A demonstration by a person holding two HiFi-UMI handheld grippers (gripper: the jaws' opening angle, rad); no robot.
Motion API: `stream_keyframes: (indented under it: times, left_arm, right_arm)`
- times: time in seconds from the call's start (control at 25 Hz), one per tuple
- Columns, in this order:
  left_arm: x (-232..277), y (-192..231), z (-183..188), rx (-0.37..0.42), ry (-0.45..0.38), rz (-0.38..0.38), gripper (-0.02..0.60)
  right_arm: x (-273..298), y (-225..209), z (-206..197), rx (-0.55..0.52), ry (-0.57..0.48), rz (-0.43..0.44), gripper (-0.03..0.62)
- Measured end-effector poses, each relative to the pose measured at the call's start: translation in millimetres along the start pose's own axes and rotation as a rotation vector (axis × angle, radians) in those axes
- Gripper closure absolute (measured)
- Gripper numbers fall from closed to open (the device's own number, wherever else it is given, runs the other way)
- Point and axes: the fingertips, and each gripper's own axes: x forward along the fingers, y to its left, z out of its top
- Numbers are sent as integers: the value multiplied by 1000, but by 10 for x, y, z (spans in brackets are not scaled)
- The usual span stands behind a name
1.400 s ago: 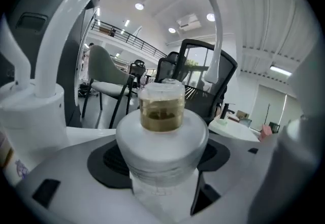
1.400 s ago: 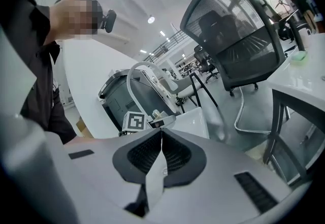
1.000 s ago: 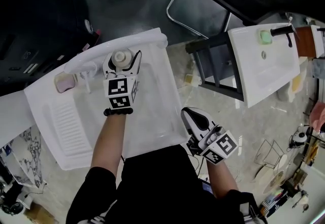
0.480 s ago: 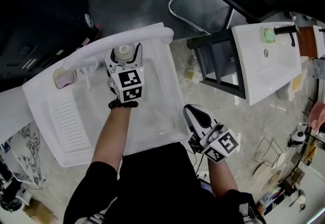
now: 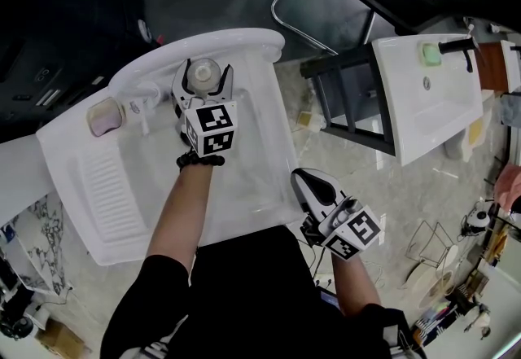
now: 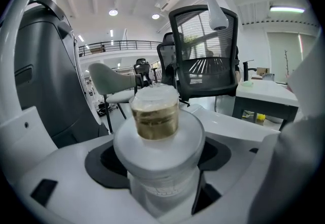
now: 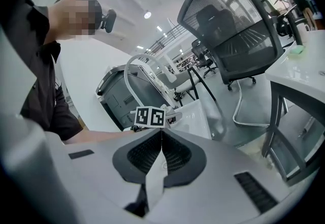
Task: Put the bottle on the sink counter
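The left gripper is the one that matters: its jaws are clamped on the bottle, one on either side of the white body just below the shoulder. The bottle stands upright, long axis vertical, with its brownish cap pointing up. In the head view it sits at the far end of the sink, right over the curved back rim and just beside the tap. Neither view shows the base, so I cannot tell whether it touches the rim or hangs just above it. The move ahead looks like a short straight drop and then a release, keeping the bottle vertical so it does not tip off the narrow rim.

The right gripper is held well apart from the sink, near the person's hip, with its jaws pressed together on nothing.

The basin holds nothing I can make out. The soap dish at the left corner holds a pinkish bar. A second sink stands to the right, with a green bar on it.
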Motion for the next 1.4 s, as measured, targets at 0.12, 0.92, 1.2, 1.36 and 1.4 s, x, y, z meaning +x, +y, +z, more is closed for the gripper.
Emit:
stream_keyframes:
  times: [0.12,0.92,1.2,1.36,1.4]
  left_arm:
    - [-4,11,-6,-10,0,0,205]
    - [-979,-246,-595,-129,57,-156,178]
    - [-1565,31,-550,-205,9,-167,210]
    - [-1880,139,-343,-247,-55,-189,375]
    - [-1962,167,-288,-257,-77,-184,398]
  right_arm:
    - [-18,18,-34,4,-1,-4,562]
    - [31,373,-129,-50,-48,30,562]
    - [104,513,134,-191,-168,-26,562]
    - [202,662,310,-275,-212,-15,562]
    - [213,709,355,-289,-223,-7,562]
